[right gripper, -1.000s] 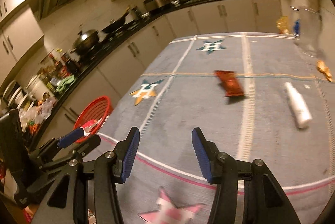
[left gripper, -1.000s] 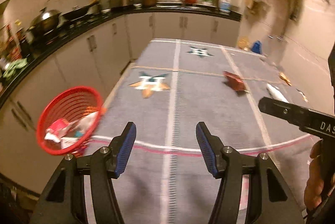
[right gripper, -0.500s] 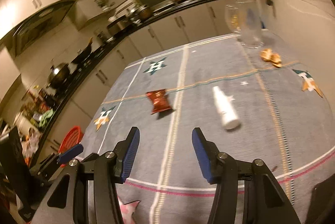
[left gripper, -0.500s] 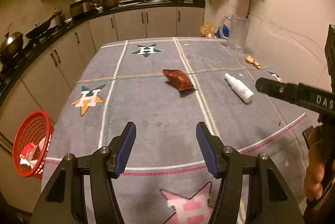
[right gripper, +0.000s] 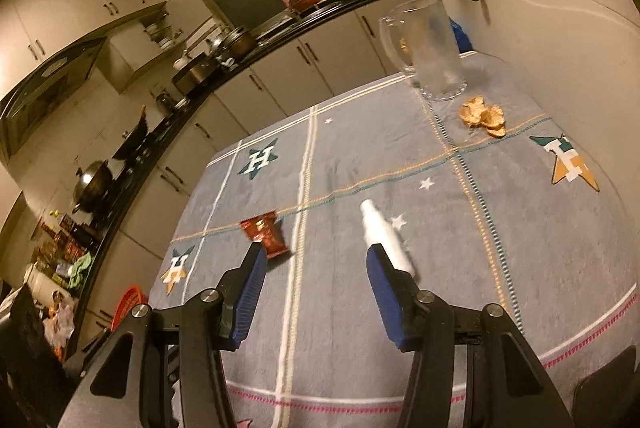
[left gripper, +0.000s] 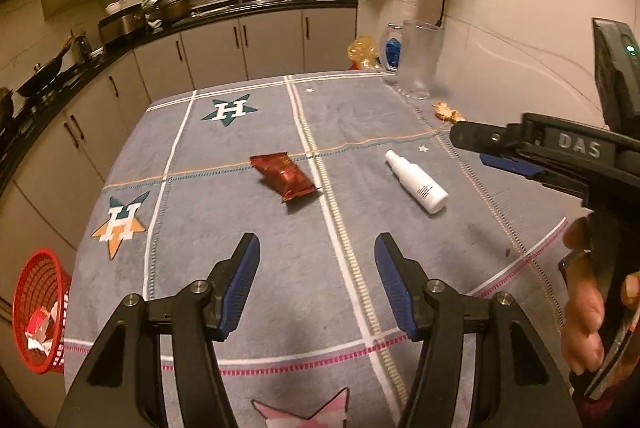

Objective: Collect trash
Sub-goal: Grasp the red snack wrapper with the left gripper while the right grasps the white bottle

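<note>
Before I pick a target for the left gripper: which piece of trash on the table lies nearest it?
The crinkled red foil snack wrapper, just ahead of the left gripper. The white plastic bottle lies farther right; the golden crumpled wrapper sits farthest back.

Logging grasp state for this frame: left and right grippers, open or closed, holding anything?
Left gripper: open, empty, above the tablecloth.
Right gripper: open, empty.

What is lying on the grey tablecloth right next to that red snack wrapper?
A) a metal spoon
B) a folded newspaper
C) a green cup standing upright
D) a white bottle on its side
D: a white bottle lies on its side on the tablecloth, to the right of the red wrapper.
</note>
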Demonstrator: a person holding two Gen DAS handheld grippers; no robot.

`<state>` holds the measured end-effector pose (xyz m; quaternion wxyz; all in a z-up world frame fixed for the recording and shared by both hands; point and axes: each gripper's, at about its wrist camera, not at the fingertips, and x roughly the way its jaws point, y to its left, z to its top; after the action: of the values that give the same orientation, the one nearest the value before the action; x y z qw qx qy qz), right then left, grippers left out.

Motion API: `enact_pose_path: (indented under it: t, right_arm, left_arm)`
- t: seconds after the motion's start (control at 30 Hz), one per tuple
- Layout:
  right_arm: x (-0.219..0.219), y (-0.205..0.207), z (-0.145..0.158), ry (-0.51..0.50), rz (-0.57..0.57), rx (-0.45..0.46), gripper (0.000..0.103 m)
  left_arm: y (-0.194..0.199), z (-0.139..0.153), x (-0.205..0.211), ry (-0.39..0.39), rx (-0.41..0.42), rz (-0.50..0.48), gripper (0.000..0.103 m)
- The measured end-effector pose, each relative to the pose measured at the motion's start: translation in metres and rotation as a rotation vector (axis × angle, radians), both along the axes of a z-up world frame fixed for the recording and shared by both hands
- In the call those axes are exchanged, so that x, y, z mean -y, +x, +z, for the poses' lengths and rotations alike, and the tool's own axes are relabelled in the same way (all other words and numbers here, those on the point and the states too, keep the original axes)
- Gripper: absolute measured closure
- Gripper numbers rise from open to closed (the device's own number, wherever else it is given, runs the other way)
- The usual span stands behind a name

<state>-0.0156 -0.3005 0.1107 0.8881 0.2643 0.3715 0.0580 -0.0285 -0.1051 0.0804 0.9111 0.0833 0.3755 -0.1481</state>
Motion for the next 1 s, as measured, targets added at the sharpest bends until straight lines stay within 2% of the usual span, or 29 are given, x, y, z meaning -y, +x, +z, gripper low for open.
enact_pose_path:
  t: [0.17,0.23,0.43,0.6,0.73,0.83,1.0]
  right_arm:
    - [0.014,0.021,-0.017,0.009,-0.034,-0.062,0.047]
    - [0.017,0.032,-0.030,-0.018,-0.046,-0.106,0.047]
    - [0.020,0.048,-0.052,-0.065,-0.045,-0.149,0.047]
    - [0.009,0.059,-0.071,-0.080,0.010,-0.176,0.047]
    - [-0.001,0.064,-0.081,-0.099,0.064,-0.185,0.056]
    - [-0.011,0.064,-0.083,-0.144,0.100,-0.187,0.067]
    - [-0.014,0.061,-0.084,-0.161,0.111,-0.176,0.068]
  left_arm:
    - [0.015,-0.006,-0.006,0.000,-0.030,0.015,0.044]
    - [0.024,-0.010,-0.014,-0.007,-0.050,0.032,0.044]
    - [0.055,-0.012,-0.040,-0.026,-0.089,0.090,0.044]
    - [0.084,-0.014,-0.052,-0.061,-0.139,0.132,0.044]
    - [0.103,-0.012,-0.053,-0.081,-0.157,0.163,0.044]
    - [0.122,-0.017,-0.050,-0.117,-0.207,0.181,0.044]
    - [0.155,-0.036,-0.037,-0.156,-0.294,0.236,0.044]
